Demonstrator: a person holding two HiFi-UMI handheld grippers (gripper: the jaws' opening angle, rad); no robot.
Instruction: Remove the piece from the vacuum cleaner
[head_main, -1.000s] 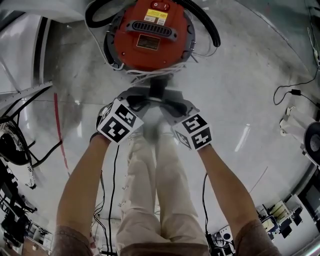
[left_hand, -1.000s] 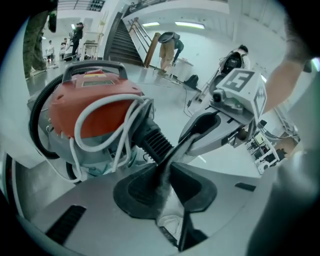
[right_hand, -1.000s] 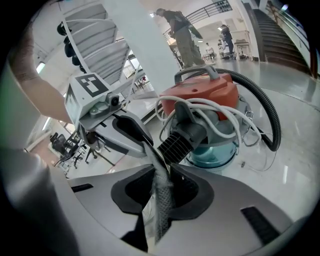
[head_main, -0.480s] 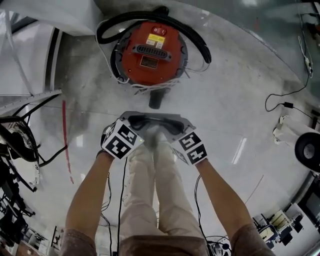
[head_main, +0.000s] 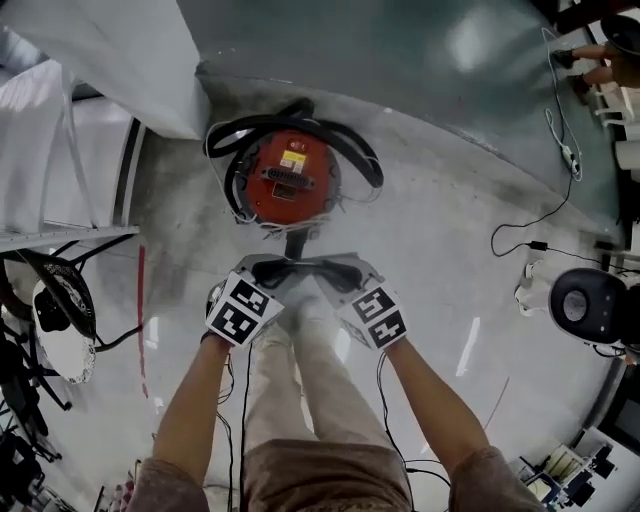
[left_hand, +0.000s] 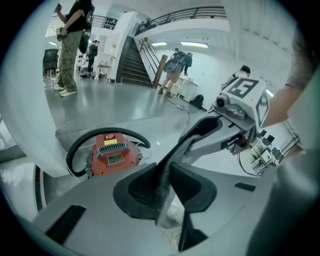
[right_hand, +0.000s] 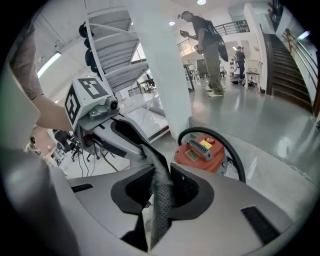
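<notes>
Left gripper (head_main: 268, 270), right gripper (head_main: 345, 270) at frame centre. Fingers (left_hand: 142, 186) of each pinching opposite ends of dark piece (head_main: 305, 268). Piece apart from red vacuum cleaner (head_main: 288, 177), upper centre, on floor (head_main: 450, 250).

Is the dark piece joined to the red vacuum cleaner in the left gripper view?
No, the dark piece runs between the left gripper and the right gripper, well apart from the red vacuum cleaner.

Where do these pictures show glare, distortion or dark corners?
Head view: fisheye bends the floor; a glare streak lies on it at the right. Left gripper view: dark rounded corners, bright ceiling lamps. Right gripper view: same dark corners; the stairs curve near the edge.
</notes>
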